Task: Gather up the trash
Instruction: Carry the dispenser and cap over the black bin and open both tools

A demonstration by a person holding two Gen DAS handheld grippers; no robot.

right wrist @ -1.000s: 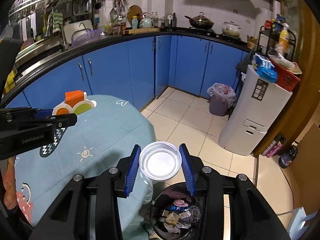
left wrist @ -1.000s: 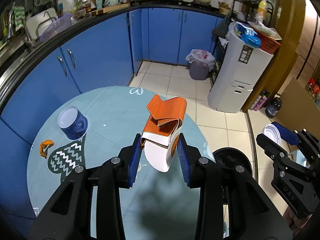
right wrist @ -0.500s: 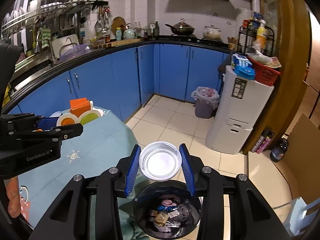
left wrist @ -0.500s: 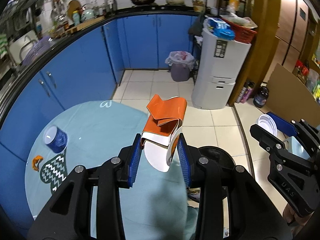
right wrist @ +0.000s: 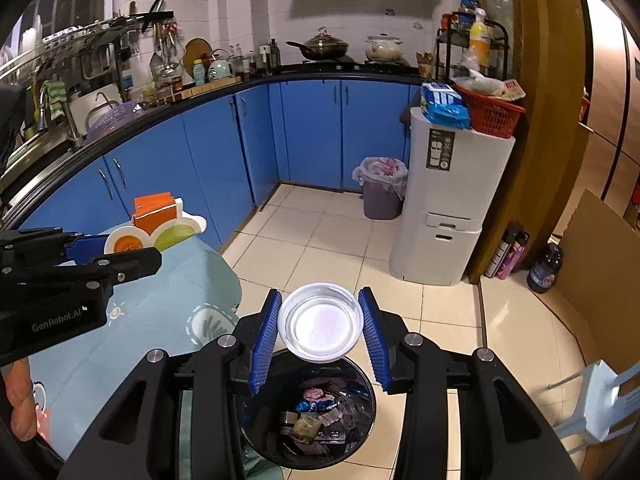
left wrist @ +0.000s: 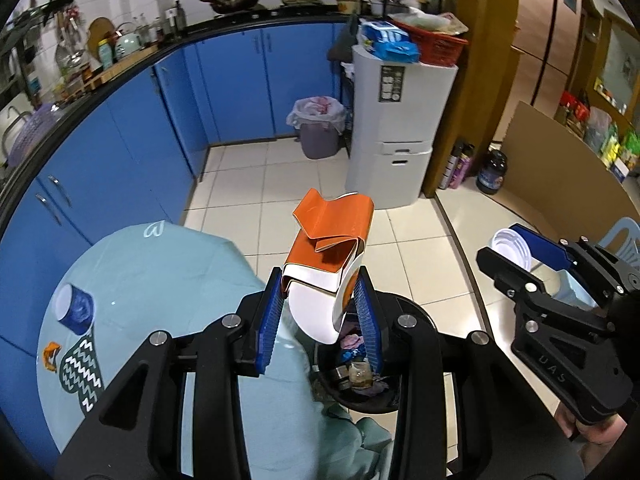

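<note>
over the edge of the round table with the pale teal cloth [left wrist: 168, 264], in the left wrist view, the left gripper [left wrist: 320, 312] is clamped on a crumpled orange-and-white paper carton [left wrist: 326, 268], which sits just above the near rim of the round black trash bin [left wrist: 400, 400] on the floor; only part of the bin's mouth shows past the cloth, so this load looks best carried a little further out over the opening before the jaws part, or the carton could catch the rim or land on the cloth. a blue-and-white paper cup [left wrist: 74, 308] lying on its side and a small orange scrap [left wrist: 50, 354] remain on the table (work for later). in the right wrist view, the right gripper [right wrist: 320, 324] pinches a clear round plastic lid [right wrist: 320, 322] by its edges, directly above the open bin; a plain release should drop it in.
</note>
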